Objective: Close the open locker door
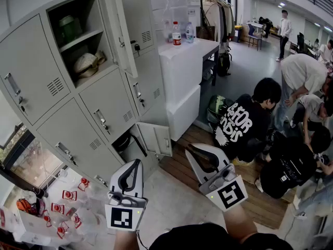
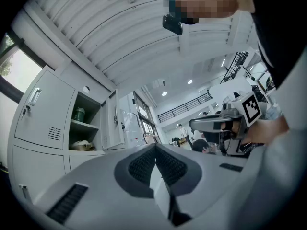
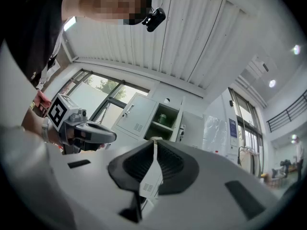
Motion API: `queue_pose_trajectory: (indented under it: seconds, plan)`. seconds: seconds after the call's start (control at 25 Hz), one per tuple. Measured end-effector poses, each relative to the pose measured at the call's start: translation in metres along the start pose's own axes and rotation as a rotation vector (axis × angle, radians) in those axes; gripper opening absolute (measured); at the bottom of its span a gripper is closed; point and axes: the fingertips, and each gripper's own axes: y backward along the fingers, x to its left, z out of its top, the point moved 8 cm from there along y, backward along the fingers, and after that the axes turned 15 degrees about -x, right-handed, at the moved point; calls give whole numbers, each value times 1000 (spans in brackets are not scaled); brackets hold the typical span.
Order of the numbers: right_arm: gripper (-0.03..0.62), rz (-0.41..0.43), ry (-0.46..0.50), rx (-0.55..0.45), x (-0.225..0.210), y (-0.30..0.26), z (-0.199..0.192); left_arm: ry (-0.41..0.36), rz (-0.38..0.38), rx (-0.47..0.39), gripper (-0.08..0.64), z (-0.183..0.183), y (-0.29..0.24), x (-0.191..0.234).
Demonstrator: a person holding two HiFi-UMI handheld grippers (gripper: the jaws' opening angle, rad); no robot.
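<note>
A grey bank of lockers (image 1: 62, 103) fills the left of the head view. One upper locker stands open, its door (image 1: 120, 27) swung out to the right; inside are a green container (image 1: 67, 29) and a beige bundle (image 1: 86, 64). A bottom locker's door (image 1: 156, 138) is also ajar. My left gripper (image 1: 137, 162) is shut and empty, low in front of the lockers. My right gripper (image 1: 193, 149), also shut and empty, is beside it, pointing up-left. The open upper door (image 2: 109, 123) shows in the left gripper view above my left gripper (image 2: 155, 147), and the same door (image 3: 192, 131) shows beyond my right gripper (image 3: 154, 140).
A white counter (image 1: 187, 61) with two bottles (image 1: 177, 34) stands right of the lockers. Several people (image 1: 250, 124) crouch on the wooden floor at right. A clear bag of red-labelled items (image 1: 67, 202) lies at lower left, by a window (image 1: 26, 160).
</note>
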Motion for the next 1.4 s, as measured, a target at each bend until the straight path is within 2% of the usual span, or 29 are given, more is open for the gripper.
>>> queue_pose_trajectory:
  seconds: [0.32,0.56,0.72,0.96,1.2,1.4]
  plan:
    - [43,-6,18,16,13,-1,2,6,-22,-6,21,1,8,7]
    - [44,-51,-1,12,30,-8,-2,10,-26,-2,23,0,26,23]
    - [44,-81,55,23,42,-20,-14,-19,-32,30,21,-5,46,44]
    - [44,-120,5,40,64,-37,-35,14,8,40,22,-16,72,84]
    - [44,-156,-51,49,54,-45,-58,18,-1,59,22,-34,64,95]
    - [44,-158,-90,49,23,-56,-93,9,5,88,22,-61,34,102]
